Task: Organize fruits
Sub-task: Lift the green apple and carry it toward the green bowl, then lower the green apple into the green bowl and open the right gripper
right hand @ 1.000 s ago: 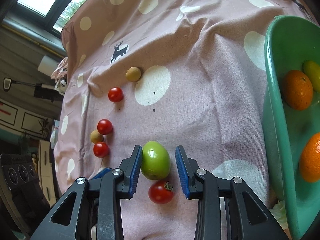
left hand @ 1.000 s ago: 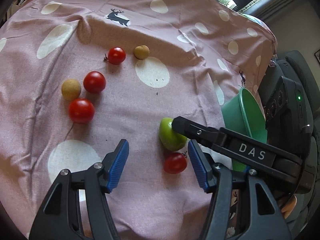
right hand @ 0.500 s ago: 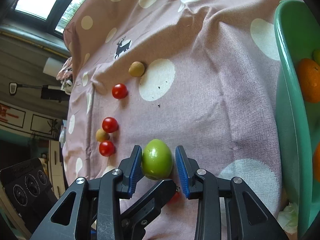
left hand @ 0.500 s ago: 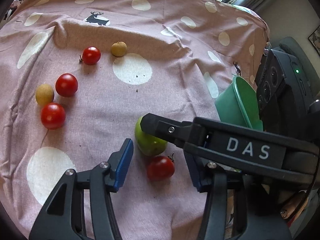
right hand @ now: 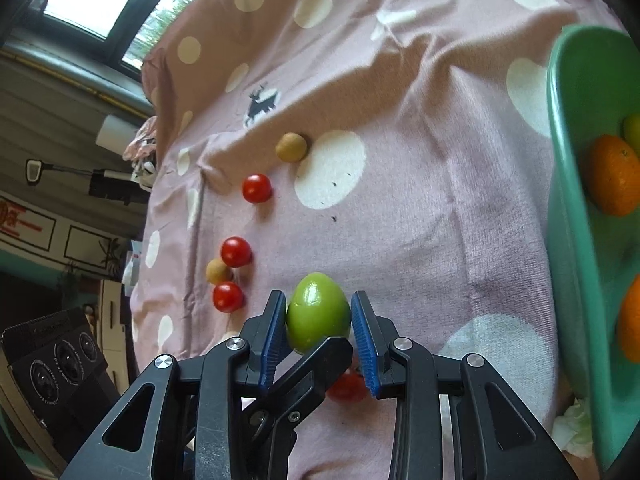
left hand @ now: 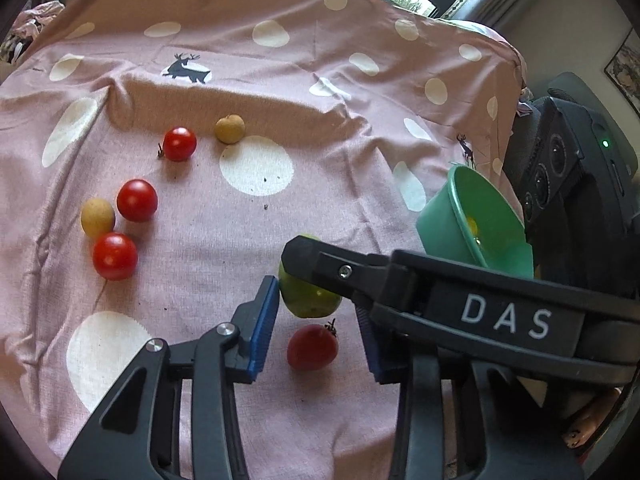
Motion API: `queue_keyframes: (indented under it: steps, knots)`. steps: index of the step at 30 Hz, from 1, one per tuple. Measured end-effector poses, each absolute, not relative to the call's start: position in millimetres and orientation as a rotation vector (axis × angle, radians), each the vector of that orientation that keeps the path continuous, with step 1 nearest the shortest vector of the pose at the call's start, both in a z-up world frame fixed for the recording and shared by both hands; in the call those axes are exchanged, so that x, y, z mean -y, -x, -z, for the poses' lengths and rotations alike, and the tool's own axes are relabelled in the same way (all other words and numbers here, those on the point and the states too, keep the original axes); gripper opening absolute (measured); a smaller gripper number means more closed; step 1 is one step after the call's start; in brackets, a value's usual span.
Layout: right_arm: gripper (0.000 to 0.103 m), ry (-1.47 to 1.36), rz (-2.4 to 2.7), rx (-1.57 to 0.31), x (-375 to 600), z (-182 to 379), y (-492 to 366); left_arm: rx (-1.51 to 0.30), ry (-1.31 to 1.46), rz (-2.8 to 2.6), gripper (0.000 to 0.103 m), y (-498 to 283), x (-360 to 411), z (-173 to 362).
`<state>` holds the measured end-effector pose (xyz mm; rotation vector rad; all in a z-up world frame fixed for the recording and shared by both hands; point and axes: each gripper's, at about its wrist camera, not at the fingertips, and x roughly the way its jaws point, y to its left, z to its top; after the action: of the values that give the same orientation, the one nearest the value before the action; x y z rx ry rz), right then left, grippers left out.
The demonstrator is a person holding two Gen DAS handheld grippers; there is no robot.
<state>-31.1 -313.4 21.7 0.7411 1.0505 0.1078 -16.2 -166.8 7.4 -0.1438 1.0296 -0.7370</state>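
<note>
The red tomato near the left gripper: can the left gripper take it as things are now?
Probably yes. The red tomato lies untouched between the left gripper's closing fingers, though the right gripper crowds close, shut on the green fruit.

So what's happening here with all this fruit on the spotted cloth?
A person is sorting fruit with two handheld grippers. The right gripper is clamped on a green fruit lying on the pink cloth. The left gripper has just been closing around a red tomato beside it, with no contact visible yet. A green bowl on the right holds oranges. More tomatoes and small tan fruits wait on the cloth.
</note>
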Motion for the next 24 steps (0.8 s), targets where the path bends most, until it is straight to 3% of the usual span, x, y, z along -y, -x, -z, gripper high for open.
queue_keyframes:
  steps: [12, 24]
  knots:
    - [0.036, -0.682, -0.094, -0.868, 324.0, -73.8, 61.0, -0.844, 0.113, 0.801, 0.037, 43.6, 179.9, -52.8]
    - [0.036, -0.706, 0.016, -0.715, 372.8, -99.9, 102.1, -0.773, 0.014, 0.939, 0.037, 69.4, 238.5, -78.7]
